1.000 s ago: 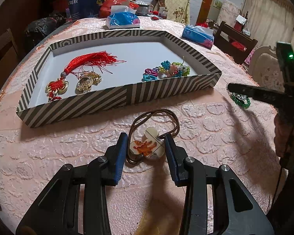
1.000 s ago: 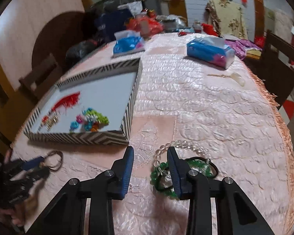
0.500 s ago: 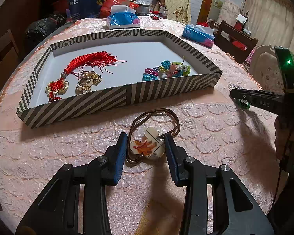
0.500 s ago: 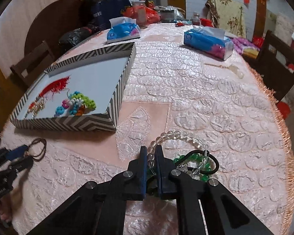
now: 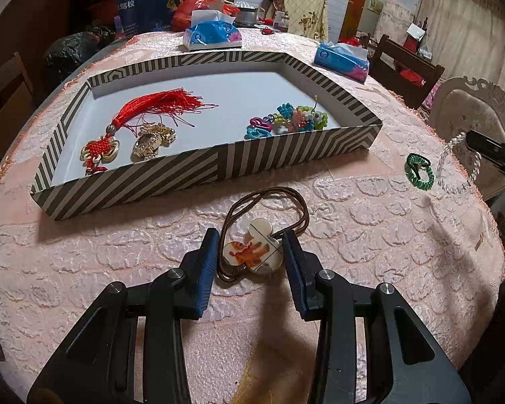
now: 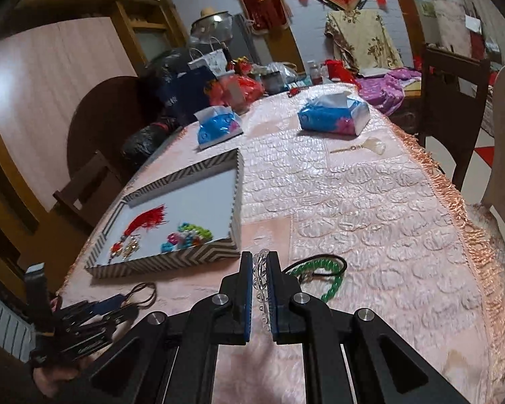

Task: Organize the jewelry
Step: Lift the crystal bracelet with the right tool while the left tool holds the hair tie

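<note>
Striped black-and-white cardboard tray (image 5: 198,171) on pink embossed tablecloth (image 5: 370,222) holds red tassel knot charm (image 5: 151,107), gold charm (image 5: 153,138), multicoloured bead bracelet (image 5: 293,121). Left gripper (image 5: 249,256) jaws apart — straddling brown elastic hair tie with cartoon disc (image 5: 254,252), not pinching. Green bead bracelet (image 6: 323,271) lies on cloth. Right gripper (image 6: 259,289) clamped on clear bead bracelet (image 6: 261,282) — lifted clear of the table in left view.

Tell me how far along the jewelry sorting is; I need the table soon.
Done: tassel, gold charm and bead chain lie in the tray. In hand: right gripper clamps the clear bracelet. Left: green bracelet and hair tie, between the open left gripper.
</note>
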A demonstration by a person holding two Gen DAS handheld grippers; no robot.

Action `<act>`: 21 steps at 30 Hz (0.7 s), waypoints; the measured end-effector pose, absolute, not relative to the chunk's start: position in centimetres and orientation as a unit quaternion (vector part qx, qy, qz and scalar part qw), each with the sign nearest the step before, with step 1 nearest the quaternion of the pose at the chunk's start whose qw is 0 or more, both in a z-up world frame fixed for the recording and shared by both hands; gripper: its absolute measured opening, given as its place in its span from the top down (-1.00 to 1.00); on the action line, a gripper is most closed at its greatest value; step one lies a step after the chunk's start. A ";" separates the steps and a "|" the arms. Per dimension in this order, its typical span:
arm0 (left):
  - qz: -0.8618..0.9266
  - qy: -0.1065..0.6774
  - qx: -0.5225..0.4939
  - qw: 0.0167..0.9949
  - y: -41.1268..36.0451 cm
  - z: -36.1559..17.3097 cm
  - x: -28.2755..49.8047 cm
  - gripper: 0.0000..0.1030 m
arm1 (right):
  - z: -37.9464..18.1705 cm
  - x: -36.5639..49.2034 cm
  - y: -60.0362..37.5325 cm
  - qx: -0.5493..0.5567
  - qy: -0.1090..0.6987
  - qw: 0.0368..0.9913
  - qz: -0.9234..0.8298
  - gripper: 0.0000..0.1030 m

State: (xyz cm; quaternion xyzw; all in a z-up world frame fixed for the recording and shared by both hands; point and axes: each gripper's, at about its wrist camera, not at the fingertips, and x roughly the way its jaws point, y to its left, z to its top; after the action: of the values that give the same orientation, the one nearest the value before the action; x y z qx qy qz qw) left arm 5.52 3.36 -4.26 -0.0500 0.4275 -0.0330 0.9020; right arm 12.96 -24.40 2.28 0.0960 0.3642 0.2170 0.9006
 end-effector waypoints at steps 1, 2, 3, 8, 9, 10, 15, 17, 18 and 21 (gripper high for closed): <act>-0.032 0.425 -0.047 0.903 3.3 -4.2 5.4 0.28 | 2.3 12.5 -24.3 0.096 0.364 0.901 0.215 0.86; -0.032 0.422 -0.042 0.905 3.1 -4.1 5.2 0.28 | 2.3 12.1 -24.2 0.096 0.364 0.903 0.209 0.86; -0.032 0.415 -0.034 0.909 2.9 -3.8 4.8 0.28 | 2.2 11.7 -24.3 0.097 0.364 0.903 0.206 0.86; -0.045 0.403 -0.040 0.913 2.3 -2.2 3.5 0.28 | 2.0 10.1 -23.8 0.079 0.362 0.911 0.180 0.86; -0.048 0.399 -0.042 0.915 2.3 -1.6 3.2 0.28 | 1.9 9.9 -23.4 0.069 0.363 0.913 0.174 0.86; -0.048 0.395 -0.041 0.916 2.3 -1.2 2.9 0.28 | 1.9 9.7 -23.1 0.058 0.363 0.915 0.168 0.86; -0.052 0.386 -0.044 0.920 2.5 0.3 1.9 0.28 | 1.8 8.5 -21.3 0.012 0.358 0.919 0.167 0.86; -0.056 0.384 -0.045 0.921 2.6 0.7 1.7 0.28 | 1.7 8.2 -21.2 0.010 0.357 0.918 0.172 0.86; -0.058 0.383 -0.045 0.921 2.7 0.7 1.6 0.28 | 1.7 8.1 -21.2 0.011 0.356 0.919 0.171 0.86; -0.065 0.383 -0.049 0.920 2.7 0.8 1.4 0.28 | 1.5 8.1 -21.6 0.032 0.360 0.915 0.180 0.86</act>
State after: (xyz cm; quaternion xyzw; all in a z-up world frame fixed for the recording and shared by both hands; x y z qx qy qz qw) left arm 1.35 2.71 0.76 -0.0490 0.3833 -0.0653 0.9200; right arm 8.09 -21.58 1.51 0.0315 0.3603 0.1803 0.9147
